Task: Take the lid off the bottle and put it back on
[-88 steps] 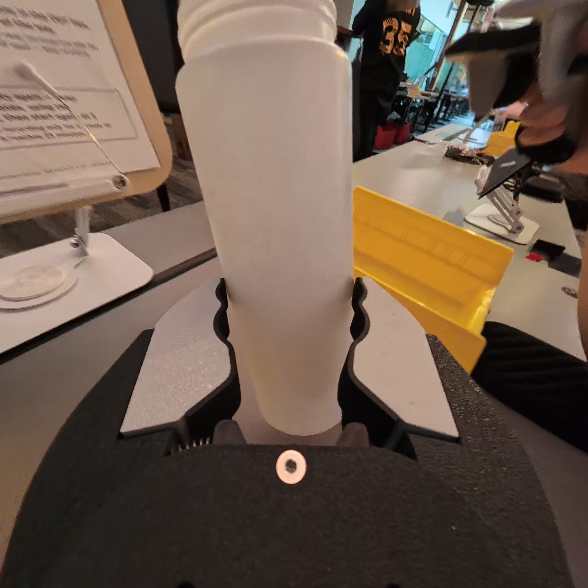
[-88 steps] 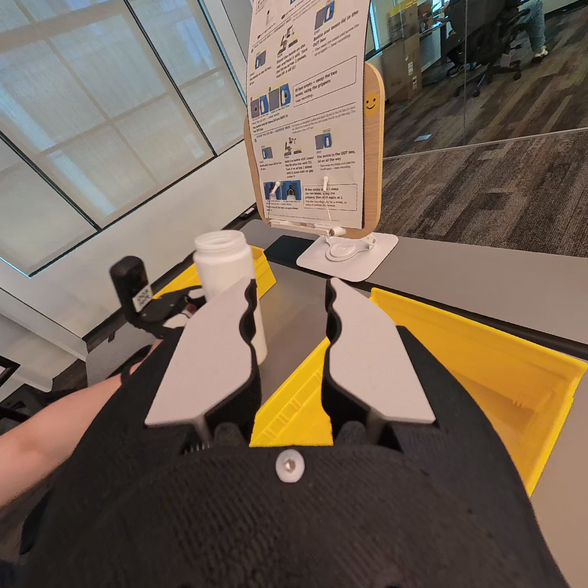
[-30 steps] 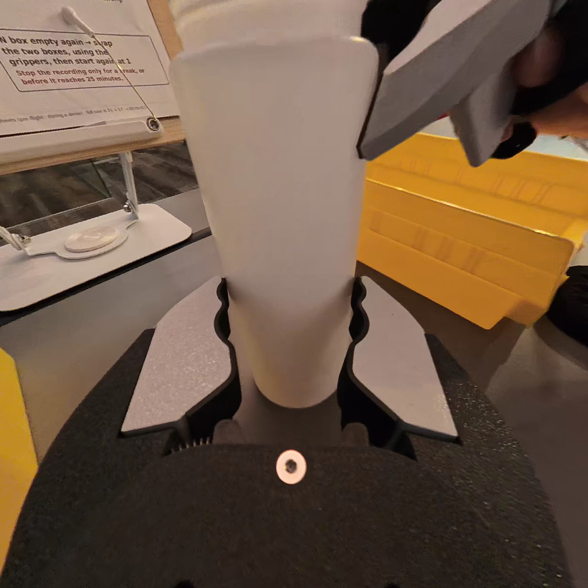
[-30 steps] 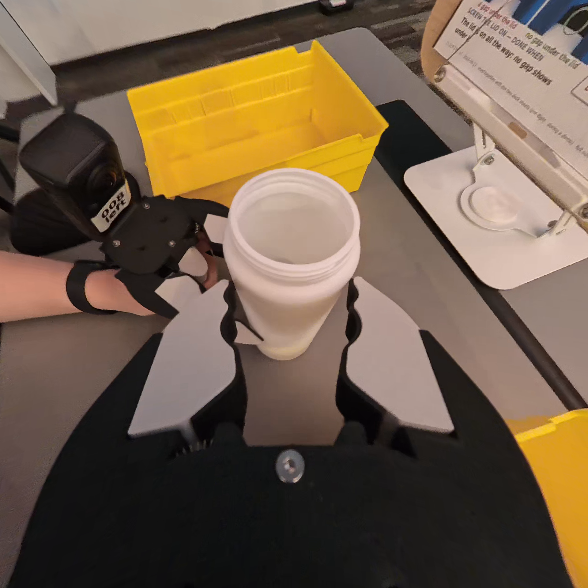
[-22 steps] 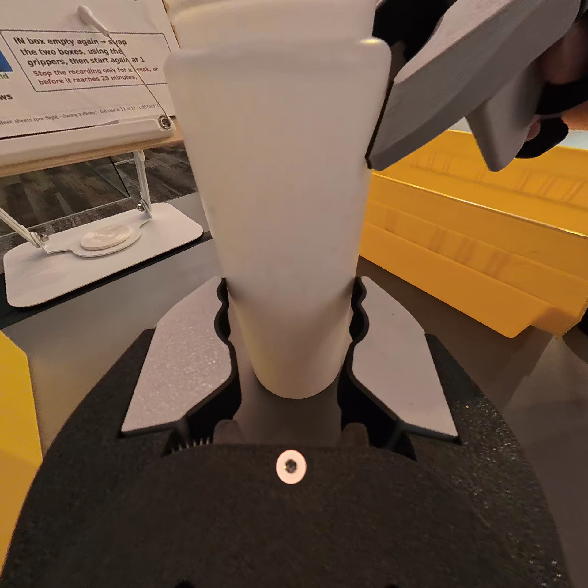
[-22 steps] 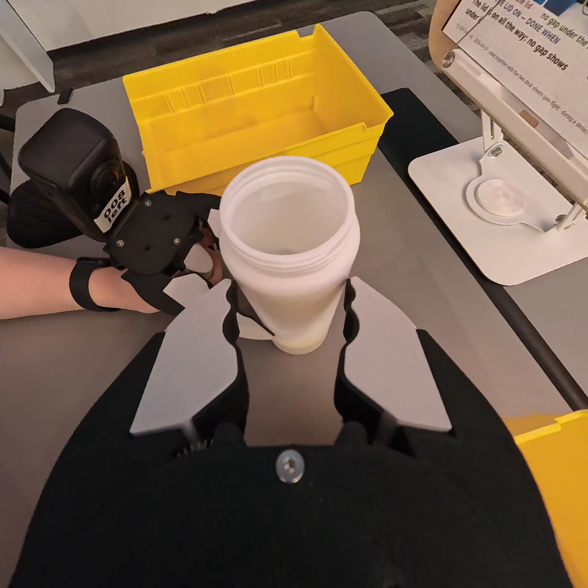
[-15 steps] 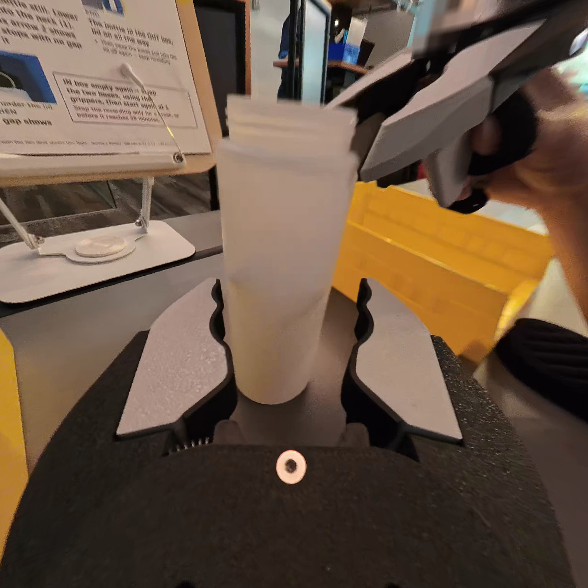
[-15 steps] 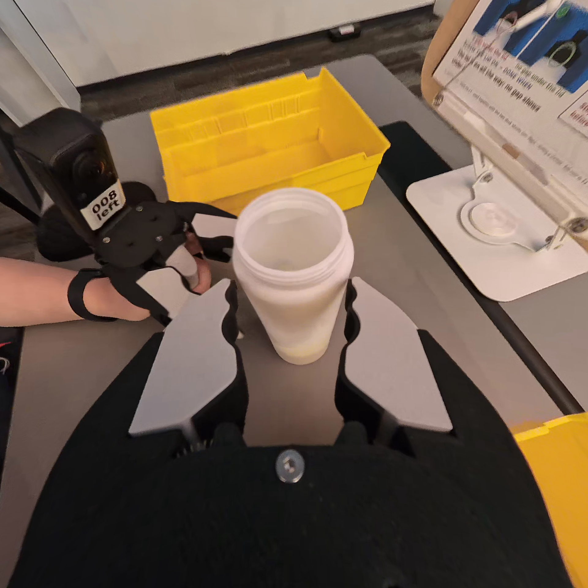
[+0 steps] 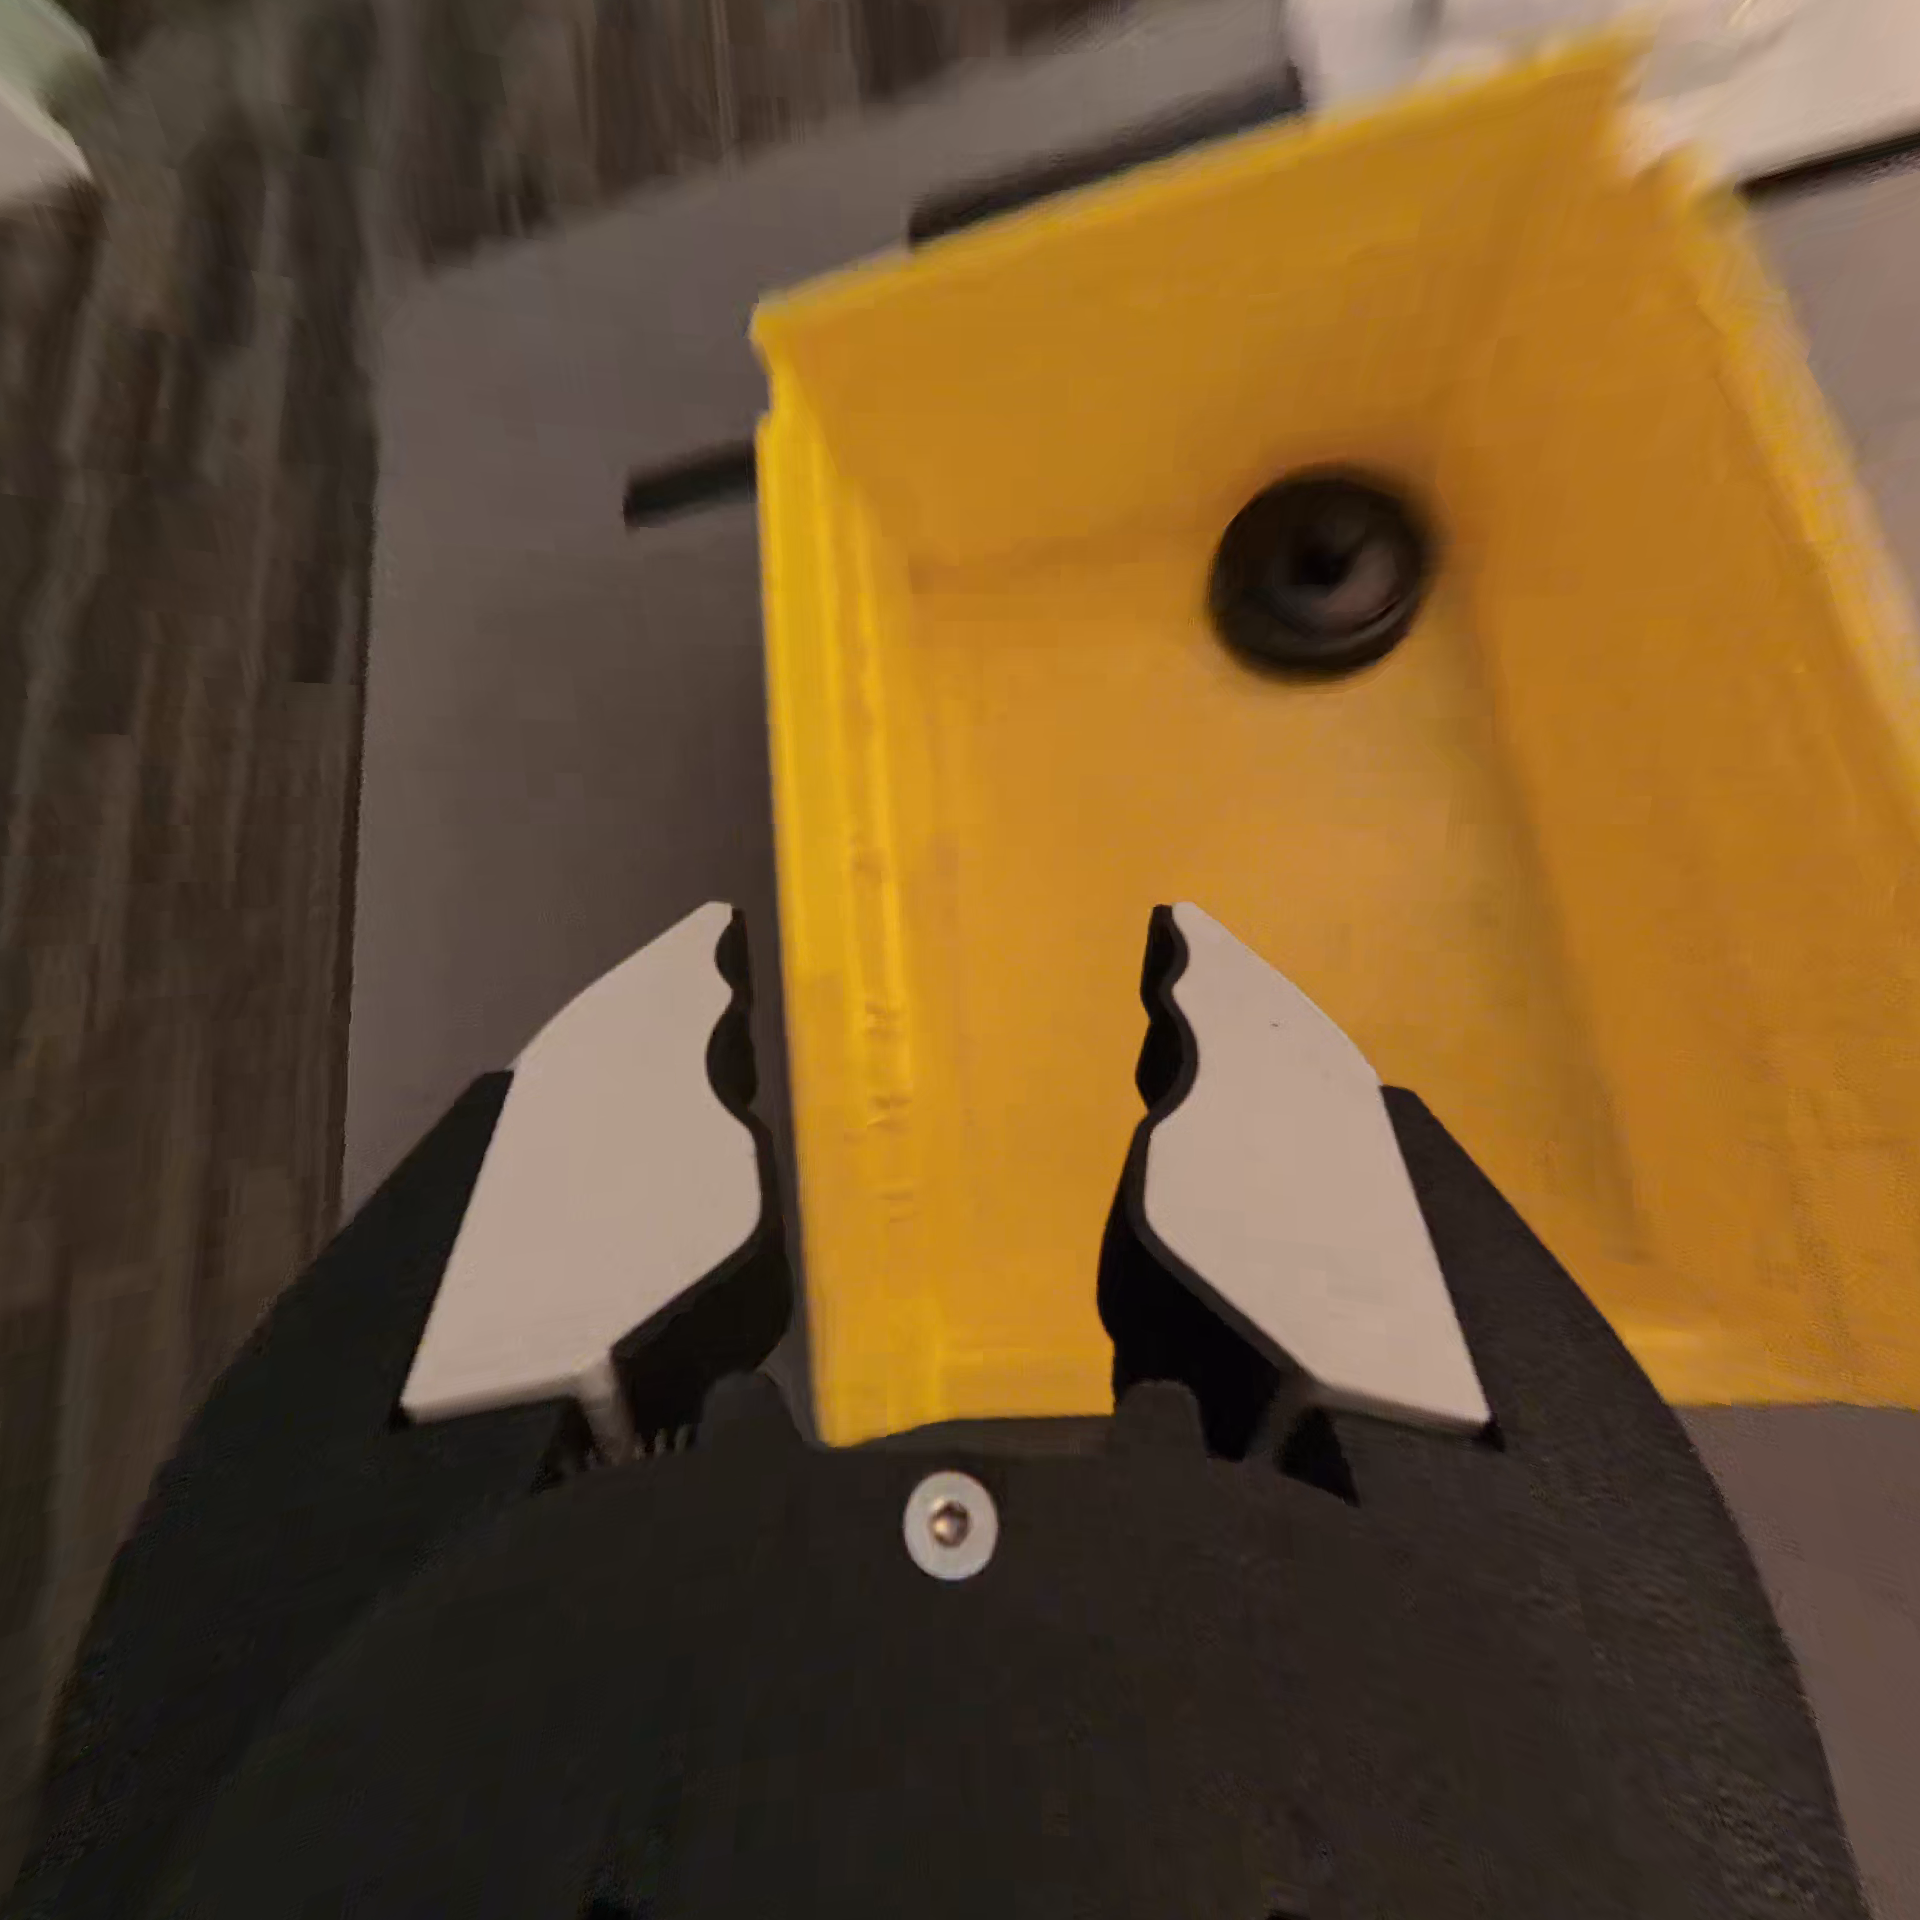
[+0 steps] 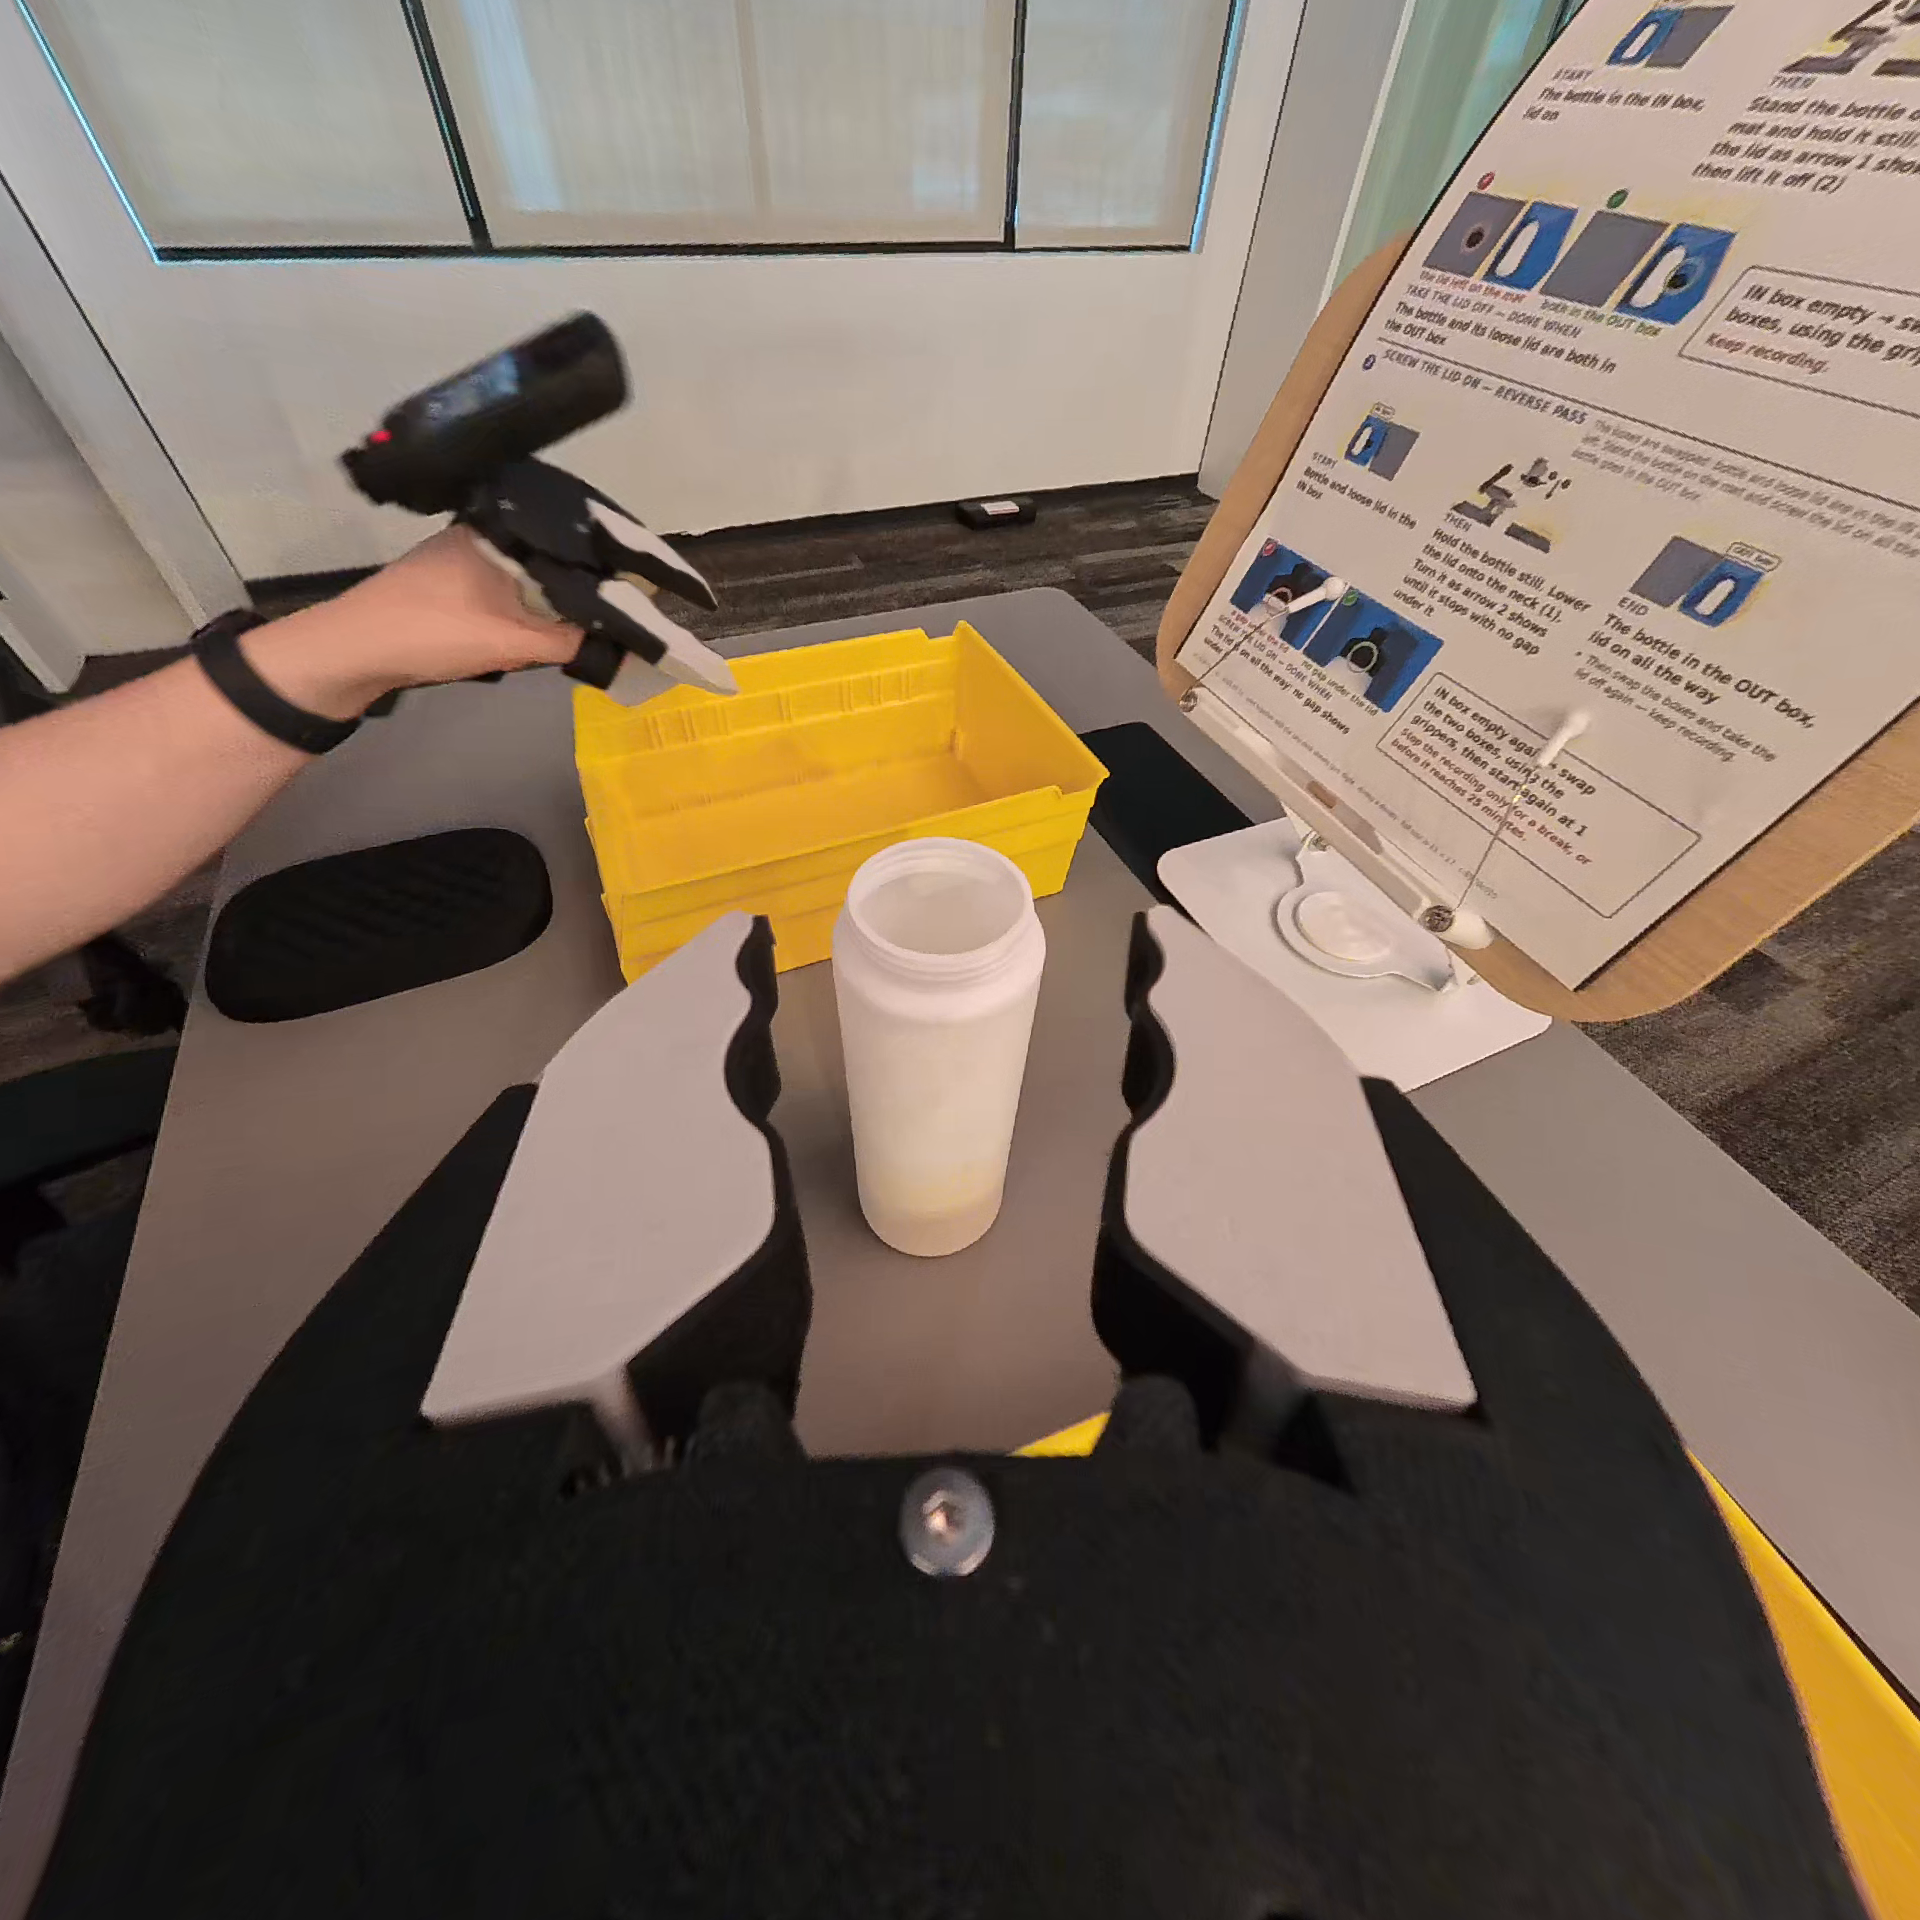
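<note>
While its jaws stand wide apart and hold nothing, the right gripper (image 10: 940,1023) frames the open white bottle (image 10: 938,1049), which stands upright on the grey table (image 10: 312,1195) just ahead, between the fingers but apart from them. Beyond the bottle sits the yellow bin (image 10: 831,769), and above its left rim hangs the left gripper (image 9: 951,1023), likewise spread and empty. Farther in, on the bin floor ahead and to its right, lies the dark lid (image 9: 1317,577). Fetching it well likely means descending squarely, closing across the lid's rim, then lifting level.
</note>
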`<state>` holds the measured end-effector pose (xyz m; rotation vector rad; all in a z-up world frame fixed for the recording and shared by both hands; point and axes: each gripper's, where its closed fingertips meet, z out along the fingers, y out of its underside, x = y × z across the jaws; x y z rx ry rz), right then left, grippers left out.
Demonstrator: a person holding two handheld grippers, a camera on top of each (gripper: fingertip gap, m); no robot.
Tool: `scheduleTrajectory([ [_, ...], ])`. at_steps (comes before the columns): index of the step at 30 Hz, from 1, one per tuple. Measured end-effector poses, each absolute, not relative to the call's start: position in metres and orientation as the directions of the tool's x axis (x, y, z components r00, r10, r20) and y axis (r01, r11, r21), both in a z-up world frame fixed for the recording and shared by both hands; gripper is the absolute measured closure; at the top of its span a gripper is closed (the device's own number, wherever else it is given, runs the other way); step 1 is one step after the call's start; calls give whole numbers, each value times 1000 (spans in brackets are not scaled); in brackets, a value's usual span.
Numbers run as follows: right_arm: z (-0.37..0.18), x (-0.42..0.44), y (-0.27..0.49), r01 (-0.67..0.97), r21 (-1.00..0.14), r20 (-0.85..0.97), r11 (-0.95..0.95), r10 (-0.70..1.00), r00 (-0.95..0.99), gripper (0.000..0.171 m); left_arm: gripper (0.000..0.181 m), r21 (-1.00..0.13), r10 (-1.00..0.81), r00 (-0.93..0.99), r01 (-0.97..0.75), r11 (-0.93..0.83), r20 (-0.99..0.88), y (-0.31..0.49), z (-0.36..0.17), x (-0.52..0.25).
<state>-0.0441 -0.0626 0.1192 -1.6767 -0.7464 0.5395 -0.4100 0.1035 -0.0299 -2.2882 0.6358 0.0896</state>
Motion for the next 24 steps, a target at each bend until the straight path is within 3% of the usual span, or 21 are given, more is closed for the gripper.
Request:
scheduleTrajectory([
  [5,108,-43,-58,227,-959,37,-172,715,698,105,128,-439,-422,853,-520,-733,-306,130,-83,-455],
  [8,103,-44,-56,242,-952,38,-187,713,700,105,166,-426,-463,873,-481,-766,-154,125,-97,-444],
  [10,101,-43,-55,245,-950,34,-196,713,701,105,171,-432,-432,898,-423,-797,-81,124,-97,-444],
  [14,97,-40,-52,254,-943,31,-214,704,709,105,176,-445,-405,914,-354,-822,21,123,-98,-444],
  [21,95,-35,-51,253,-941,27,-226,694,719,105,175,-459,-397,918,-352,-816,2,123,-97,-463],
  [24,95,-32,-50,259,-940,37,-224,685,727,105,161,-539,-394,913,-384,-750,-102,130,-80,-467],
])
